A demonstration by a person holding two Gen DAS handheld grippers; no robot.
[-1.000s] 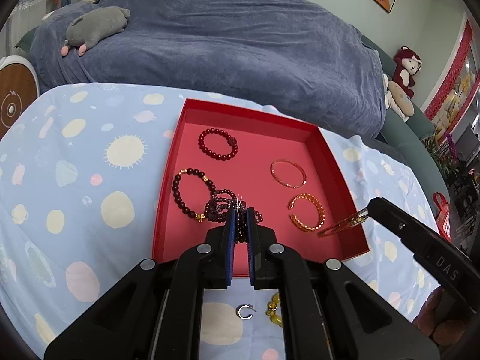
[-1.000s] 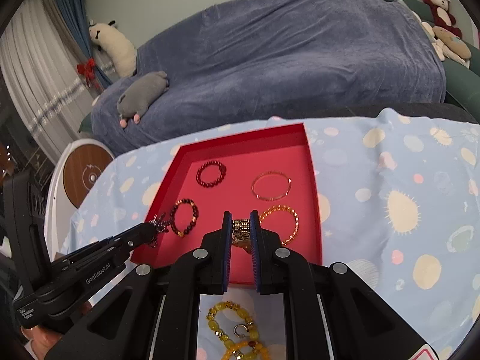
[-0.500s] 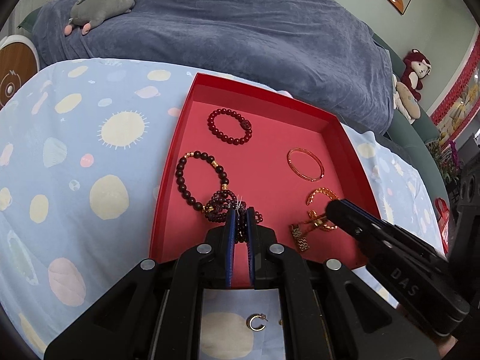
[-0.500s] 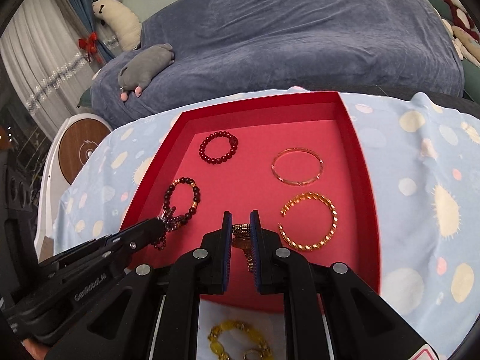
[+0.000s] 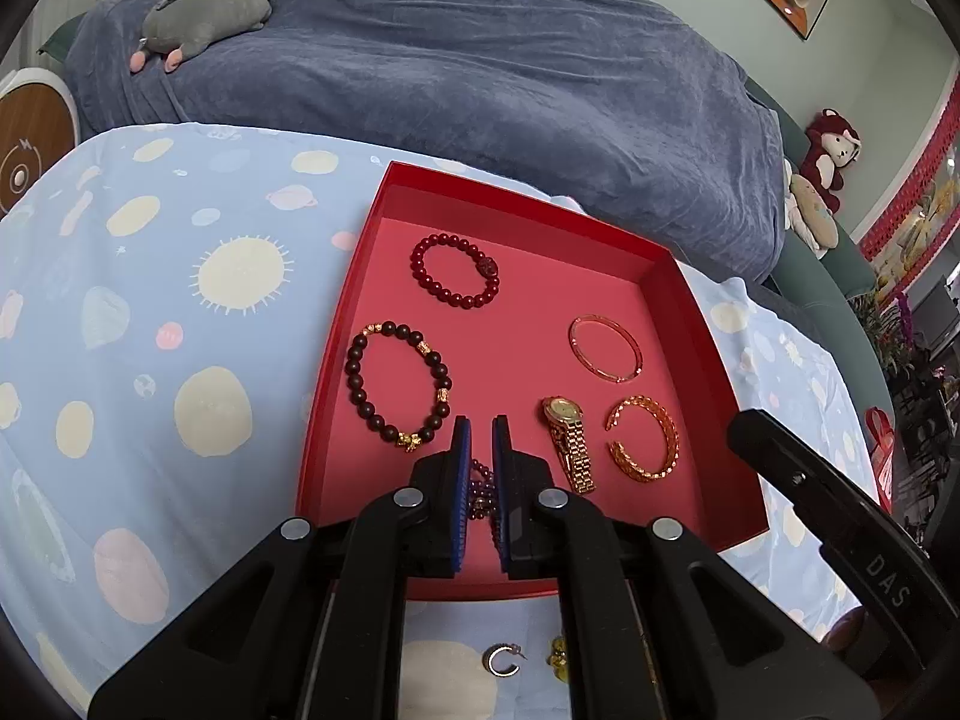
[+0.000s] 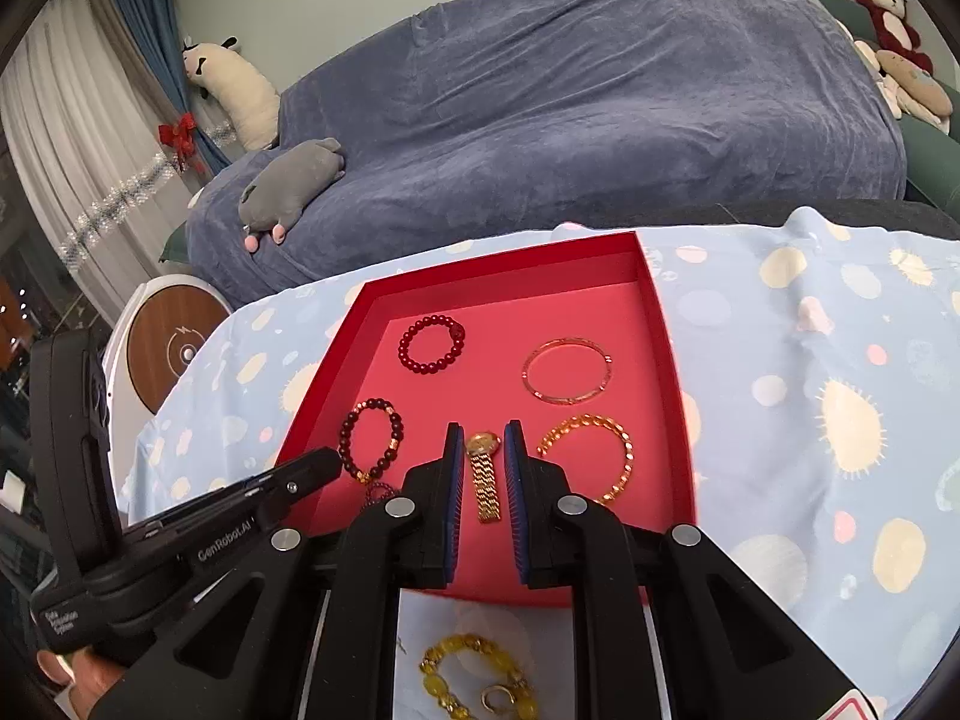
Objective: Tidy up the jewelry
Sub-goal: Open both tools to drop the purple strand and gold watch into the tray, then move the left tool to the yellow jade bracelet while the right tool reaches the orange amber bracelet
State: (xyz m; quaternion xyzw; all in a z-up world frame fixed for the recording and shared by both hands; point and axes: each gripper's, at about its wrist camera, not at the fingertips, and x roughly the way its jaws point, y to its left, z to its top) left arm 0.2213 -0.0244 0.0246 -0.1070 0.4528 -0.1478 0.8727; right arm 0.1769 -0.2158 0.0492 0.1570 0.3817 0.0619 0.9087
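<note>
A red tray (image 5: pixel 336 420) lies on the patterned cloth. My left gripper (image 5: pixel 478 426) hangs over the tray's near edge, shut on a purple bead bracelet (image 5: pixel 480 492) that dangles between its pads. A gold watch (image 6: pixel 485 474) lies flat on the tray floor between the fingers of my right gripper (image 6: pixel 485 429). The right jaws are opening and the pads stand clear of the watch. In the left wrist view the watch (image 5: pixel 567 444) rests beside a gold chain cuff (image 5: pixel 645 438). A red bead bracelet (image 5: pixel 455 270), a dark bead bracelet (image 5: pixel 396 384) and a thin bangle (image 5: pixel 605 348) also lie in the tray.
On the cloth in front of the tray lie a yellow bead bracelet (image 6: pixel 474 678) and a small hoop earring (image 5: pixel 501 660). Behind the table stands a sofa under a blue cover (image 5: pixel 480 60) with a grey plush toy (image 5: pixel 204 12). A round white device (image 6: pixel 174 342) stands at the left.
The right gripper carried the gold watch over the tray, set it down next to the gold cuff and let go. The left gripper kept hold of the purple bracelet and edged closer over the tray.
</note>
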